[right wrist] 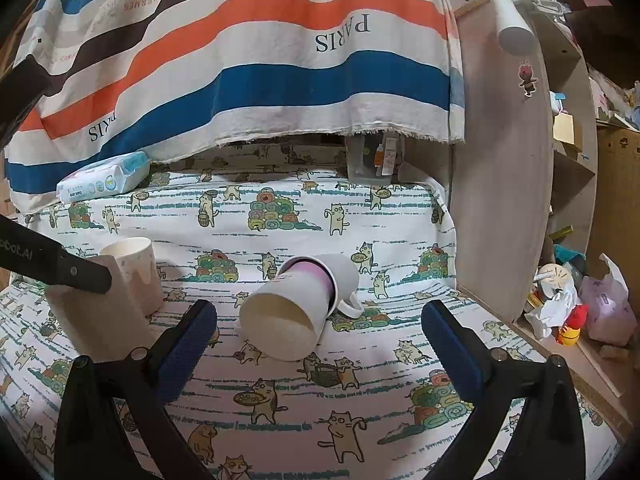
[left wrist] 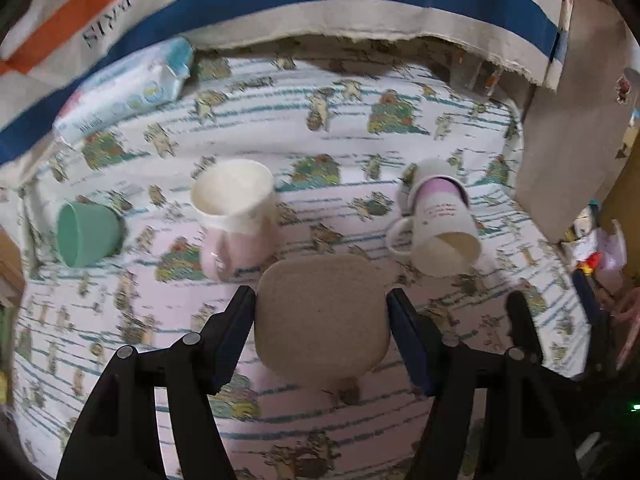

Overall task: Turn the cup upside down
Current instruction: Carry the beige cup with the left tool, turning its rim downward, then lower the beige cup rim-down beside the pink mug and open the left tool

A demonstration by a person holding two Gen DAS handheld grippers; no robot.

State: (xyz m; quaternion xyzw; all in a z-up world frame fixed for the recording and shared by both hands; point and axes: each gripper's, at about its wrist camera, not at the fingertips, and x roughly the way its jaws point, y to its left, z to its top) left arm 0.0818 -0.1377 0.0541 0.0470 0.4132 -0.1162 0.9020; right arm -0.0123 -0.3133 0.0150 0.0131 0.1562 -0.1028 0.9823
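Note:
My left gripper (left wrist: 321,312) is shut on a beige square cup (left wrist: 322,316), seen bottom-first and held above the cat-print cloth; in the right wrist view the beige cup (right wrist: 96,312) shows at the left. A pink-and-white mug (left wrist: 236,216) stands upright behind it, also in the right view (right wrist: 134,272). A white-and-lilac cup (right wrist: 288,312) lies on its side, mouth toward me, against a white mug (right wrist: 344,280). My right gripper (right wrist: 320,332) is open, its fingers either side of this lying cup, a little short of it.
A green cup (left wrist: 86,234) lies on its side at the left. A wipes pack (right wrist: 104,178) sits at the back left under a striped hanging cloth (right wrist: 256,60). A wooden shelf unit (right wrist: 520,160) with clutter stands at the right of the table.

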